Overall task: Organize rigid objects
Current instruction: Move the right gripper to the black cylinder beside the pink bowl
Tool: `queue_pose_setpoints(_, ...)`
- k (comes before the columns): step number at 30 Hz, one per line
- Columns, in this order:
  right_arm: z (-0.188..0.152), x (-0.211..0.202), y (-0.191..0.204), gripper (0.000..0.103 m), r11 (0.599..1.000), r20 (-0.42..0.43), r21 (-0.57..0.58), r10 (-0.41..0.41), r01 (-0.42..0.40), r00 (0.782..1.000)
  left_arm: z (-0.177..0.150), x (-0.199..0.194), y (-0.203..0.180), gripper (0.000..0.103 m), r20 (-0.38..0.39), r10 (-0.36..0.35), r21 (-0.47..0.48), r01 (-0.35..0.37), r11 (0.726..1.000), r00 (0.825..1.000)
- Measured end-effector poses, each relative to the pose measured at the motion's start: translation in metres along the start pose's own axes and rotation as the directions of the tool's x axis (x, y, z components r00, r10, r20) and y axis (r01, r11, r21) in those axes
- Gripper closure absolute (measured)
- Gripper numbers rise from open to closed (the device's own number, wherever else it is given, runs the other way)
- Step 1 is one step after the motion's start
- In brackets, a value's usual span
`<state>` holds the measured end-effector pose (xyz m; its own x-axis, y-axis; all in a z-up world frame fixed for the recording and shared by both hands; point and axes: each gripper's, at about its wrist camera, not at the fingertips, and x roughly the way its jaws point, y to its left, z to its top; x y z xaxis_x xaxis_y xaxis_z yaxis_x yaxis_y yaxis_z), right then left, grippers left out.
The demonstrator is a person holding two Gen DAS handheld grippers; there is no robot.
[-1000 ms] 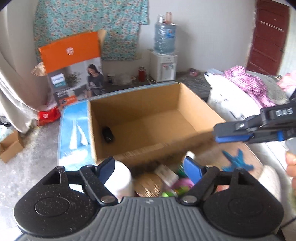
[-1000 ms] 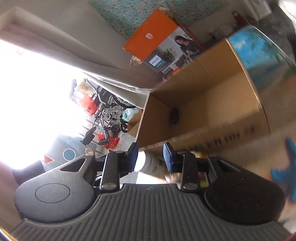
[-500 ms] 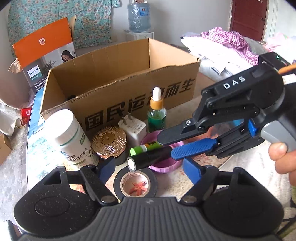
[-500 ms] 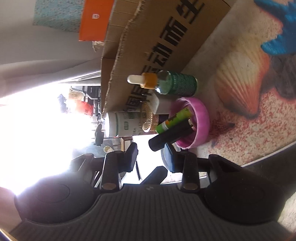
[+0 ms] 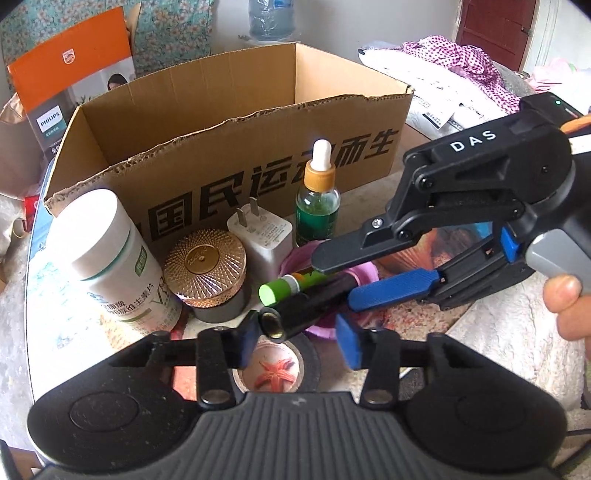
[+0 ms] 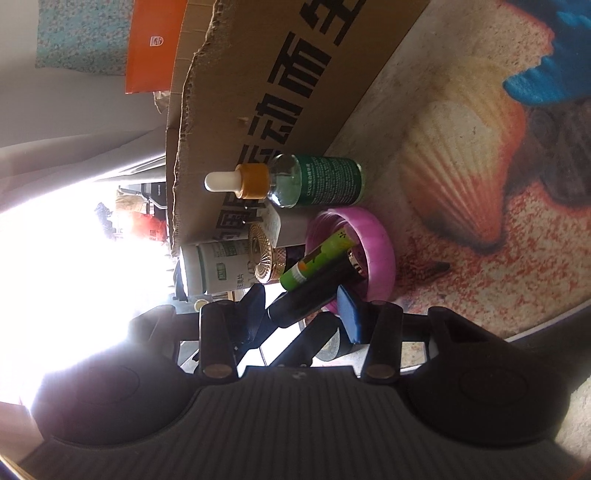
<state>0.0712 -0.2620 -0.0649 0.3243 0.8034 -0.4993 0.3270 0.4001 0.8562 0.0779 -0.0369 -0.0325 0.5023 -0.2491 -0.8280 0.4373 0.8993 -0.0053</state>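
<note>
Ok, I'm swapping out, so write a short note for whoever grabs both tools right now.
Right tool: open, fingers straddling the black tube leaning out of the pink dish; not gripped.
Left tool: open, holds nothing, low just in front of that tube.
Still outside, in front of the cardboard box: white bottle, gold-lidded jar, charger, dropper bottle, green stick, tape roll.
Left: box them all.

white wall (image 5: 369, 33) | dark-red door (image 5: 495, 29) | floral curtain (image 5: 173, 33)
</note>
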Motion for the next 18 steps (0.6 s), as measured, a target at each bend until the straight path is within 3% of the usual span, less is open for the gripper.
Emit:
queue_pose_setpoints(4,0.002,-0.003,-0.003,0.06,1.0,0.01,0.005,-0.003,0.003,1.0,-0.001,-0.007,-0.003,0.071,0.006,-0.024,-0.002,0.024,1.0,1.0)
queue_pose_setpoints(10,-0.001,-0.009,-0.002,0.061,1.0,0.025,-0.017,-0.009,0.01,1.0,-0.002,-0.013,-0.014,0.079,0.011,-0.071,0.015,0.071,0.997,0.997)
queue_pose_setpoints(18,-0.003,-0.01,-0.005,0.065,0.999,0.025,-0.032,-0.031,0.032,0.999,0.008,0.001,-0.023,0.08,-0.043,-0.051,0.034,0.052,0.998,0.998)
